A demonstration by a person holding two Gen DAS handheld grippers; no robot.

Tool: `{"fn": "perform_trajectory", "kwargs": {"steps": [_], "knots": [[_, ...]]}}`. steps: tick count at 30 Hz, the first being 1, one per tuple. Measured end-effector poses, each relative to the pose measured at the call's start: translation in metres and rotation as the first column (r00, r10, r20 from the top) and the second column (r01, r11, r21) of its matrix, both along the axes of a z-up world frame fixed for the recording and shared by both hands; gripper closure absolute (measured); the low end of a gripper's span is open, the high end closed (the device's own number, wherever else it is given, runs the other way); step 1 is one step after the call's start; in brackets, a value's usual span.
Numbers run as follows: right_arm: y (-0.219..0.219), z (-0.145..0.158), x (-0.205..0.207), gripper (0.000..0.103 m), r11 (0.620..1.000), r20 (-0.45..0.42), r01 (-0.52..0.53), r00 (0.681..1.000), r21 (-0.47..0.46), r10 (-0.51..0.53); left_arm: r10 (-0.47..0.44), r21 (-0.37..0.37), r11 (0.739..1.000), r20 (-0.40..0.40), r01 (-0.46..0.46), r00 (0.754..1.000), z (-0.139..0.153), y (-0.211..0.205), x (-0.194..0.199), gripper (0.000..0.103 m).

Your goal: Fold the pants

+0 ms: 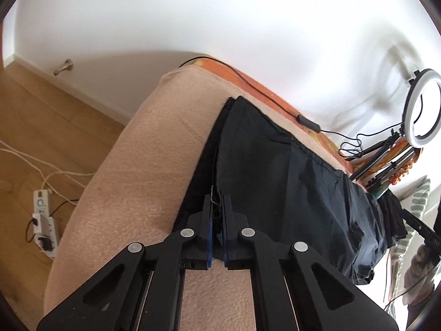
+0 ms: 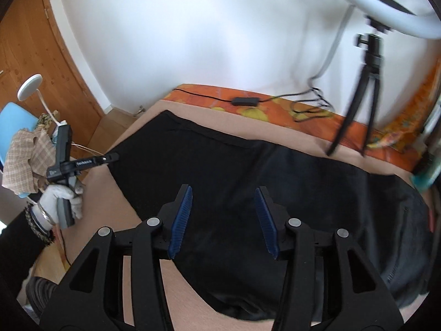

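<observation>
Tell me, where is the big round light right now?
In the left wrist view, the ring light stands at the far right on its tripod, against the white wall, just past the end of the black pants.

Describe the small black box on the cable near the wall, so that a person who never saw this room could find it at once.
Start at the white wall and drop to the orange flowered cloth along the far edge of the beige blanket. On that strip lies a thin black cable, and the small black box sits in line with it. It is flat and oblong, unlike the tripod standing further right.
</observation>
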State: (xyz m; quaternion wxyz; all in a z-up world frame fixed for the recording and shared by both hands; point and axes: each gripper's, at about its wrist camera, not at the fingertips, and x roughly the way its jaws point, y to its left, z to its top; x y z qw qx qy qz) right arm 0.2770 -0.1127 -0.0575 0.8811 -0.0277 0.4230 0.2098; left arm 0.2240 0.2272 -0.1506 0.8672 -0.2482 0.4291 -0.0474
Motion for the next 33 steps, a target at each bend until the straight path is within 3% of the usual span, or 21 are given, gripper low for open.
{"fn": "perform_trajectory", "kwargs": {"steps": [2, 4, 6, 8, 11, 16, 17, 20, 21, 23, 26, 33], "knots": [[-0.039, -0.005, -0.015, 0.047, 0.996, -0.002, 0.083, 0.997, -0.024, -0.083, -0.014, 0.028, 1.0, -0.004, 0.014, 1.0, 0.001, -0.001, -0.001, 0.099], [-0.082, -0.013, -0.029, 0.046, 0.983, -0.033, 0.183, 0.983, -0.01, -0.183, -0.031, 0.132, 0.991, -0.013, 0.032, 0.999, 0.01, -0.008, -0.002, 0.095], [-0.123, -0.021, -0.039, 0.044, 0.957, -0.059, 0.289, 0.956, 0.015, -0.288, -0.032, 0.182, 0.983, -0.024, 0.036, 0.999, 0.015, -0.012, -0.003, 0.092], [-0.162, -0.029, -0.05, 0.039, 0.914, -0.072, 0.404, 0.913, 0.024, -0.402, 0.001, 0.221, 0.975, -0.056, 0.011, 0.998, 0.019, -0.009, -0.005, 0.087], [-0.213, -0.042, -0.064, 0.038, 0.84, -0.126, 0.537, 0.841, 0.075, -0.526, 0.03, 0.261, 0.965, -0.034, -0.02, 0.999, 0.033, -0.006, -0.017, 0.087], [-0.26, -0.057, -0.074, 0.036, 0.756, -0.165, 0.648, 0.759, 0.094, -0.63, -0.098, 0.237, 0.967, 0.022, 0.09, 0.995, 0.067, -0.041, -0.033, 0.085], [-0.269, -0.059, -0.076, 0.036, 0.741, -0.168, 0.665, 0.745, 0.097, -0.646, -0.141, 0.244, 0.961, 0.031, 0.129, 0.989, 0.073, -0.056, -0.037, 0.079], [-0.284, -0.067, -0.079, 0.034, 0.699, -0.196, 0.706, 0.706, 0.115, -0.681, -0.274, 0.261, 0.931, 0.04, 0.255, 0.961, 0.084, -0.105, -0.043, 0.044], [-0.288, -0.07, -0.08, 0.034, 0.686, -0.206, 0.718, 0.693, 0.115, -0.691, -0.321, 0.259, 0.918, 0.048, 0.299, 0.946, 0.087, -0.122, -0.045, 0.042], [-0.297, -0.078, -0.081, 0.034, 0.666, -0.234, 0.736, 0.673, 0.121, -0.702, -0.419, 0.268, 0.88, 0.045, 0.393, 0.907, 0.091, -0.158, -0.048, 0.042], [-0.31, -0.089, -0.081, 0.034, 0.637, -0.285, 0.756, 0.651, 0.154, -0.703, -0.551, 0.339, 0.79, 0.025, 0.511, 0.834, 0.093, -0.214, -0.055, 0.042], [-0.324, -0.102, -0.08, 0.033, 0.596, -0.333, 0.77, 0.636, 0.226, -0.696, -0.774, 0.487, 0.528, -0.06, 0.695, 0.63, 0.081, -0.33, -0.076, 0.041]]}}
